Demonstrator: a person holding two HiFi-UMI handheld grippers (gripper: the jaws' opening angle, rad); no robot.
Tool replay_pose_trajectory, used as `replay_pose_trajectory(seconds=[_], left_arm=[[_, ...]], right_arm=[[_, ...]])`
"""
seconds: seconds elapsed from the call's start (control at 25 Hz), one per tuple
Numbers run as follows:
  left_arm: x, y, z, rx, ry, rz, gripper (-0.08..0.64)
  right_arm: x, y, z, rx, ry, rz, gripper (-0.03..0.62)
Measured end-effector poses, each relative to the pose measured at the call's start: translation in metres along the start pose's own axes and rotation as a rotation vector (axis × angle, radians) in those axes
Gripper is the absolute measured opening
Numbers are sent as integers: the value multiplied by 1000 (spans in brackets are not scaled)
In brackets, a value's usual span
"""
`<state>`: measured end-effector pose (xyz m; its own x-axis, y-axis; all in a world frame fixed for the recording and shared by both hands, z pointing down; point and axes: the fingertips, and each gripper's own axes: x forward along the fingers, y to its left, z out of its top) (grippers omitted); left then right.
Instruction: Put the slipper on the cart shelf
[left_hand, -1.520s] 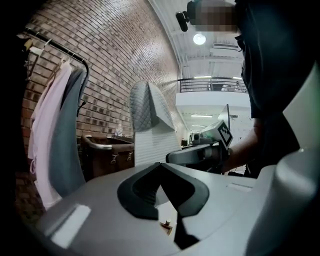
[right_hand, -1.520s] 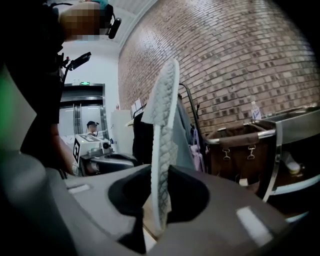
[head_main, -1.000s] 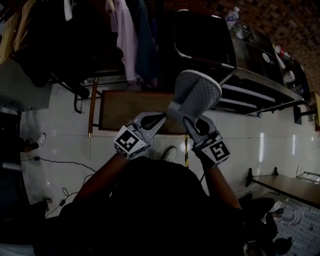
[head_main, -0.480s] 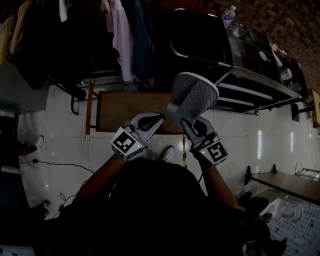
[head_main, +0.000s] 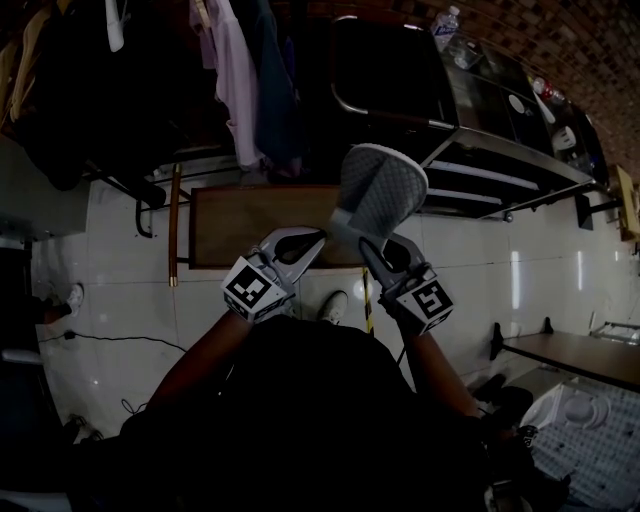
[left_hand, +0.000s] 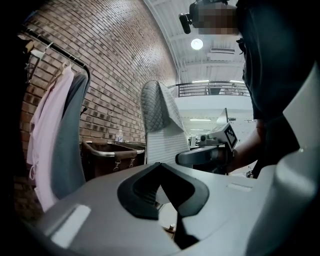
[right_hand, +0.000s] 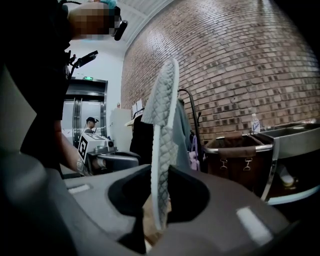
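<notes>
Pinching a flat, quilted grey slipper (right_hand: 162, 125).

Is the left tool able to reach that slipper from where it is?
Probably yes. The slipper, upright in the right tool, has its lower end right beside the left tool, with nothing between. The left tool's jaws look closed, so they'd need to open first.
</notes>
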<state>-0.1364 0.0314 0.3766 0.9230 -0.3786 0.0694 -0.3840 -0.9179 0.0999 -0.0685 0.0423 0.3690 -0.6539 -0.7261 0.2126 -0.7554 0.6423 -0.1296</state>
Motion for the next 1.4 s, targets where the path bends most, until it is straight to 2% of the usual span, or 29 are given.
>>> replay_pose_trajectory(seconds=[0.36,0.64,0.8,1.16,1.4], left_arm=[[-5,-11,-9,10,25,-75,2],[0,-16,-19,-17,25,-165,2],[7,-24,-27,1,37,-210,2],[57,-84,-28,54,69,-299,2],[116,-138,-20,78,59,-328,2]], right_arm=[[3,5,-16,23,31,-54,66],[-1,1,-26,103,43,-171,66],[-18,-9,-34,101,22,-221,65],[-84,-50,-49,151,-5,-291,66],[-146,-89,-72,166,21,-265,66]])
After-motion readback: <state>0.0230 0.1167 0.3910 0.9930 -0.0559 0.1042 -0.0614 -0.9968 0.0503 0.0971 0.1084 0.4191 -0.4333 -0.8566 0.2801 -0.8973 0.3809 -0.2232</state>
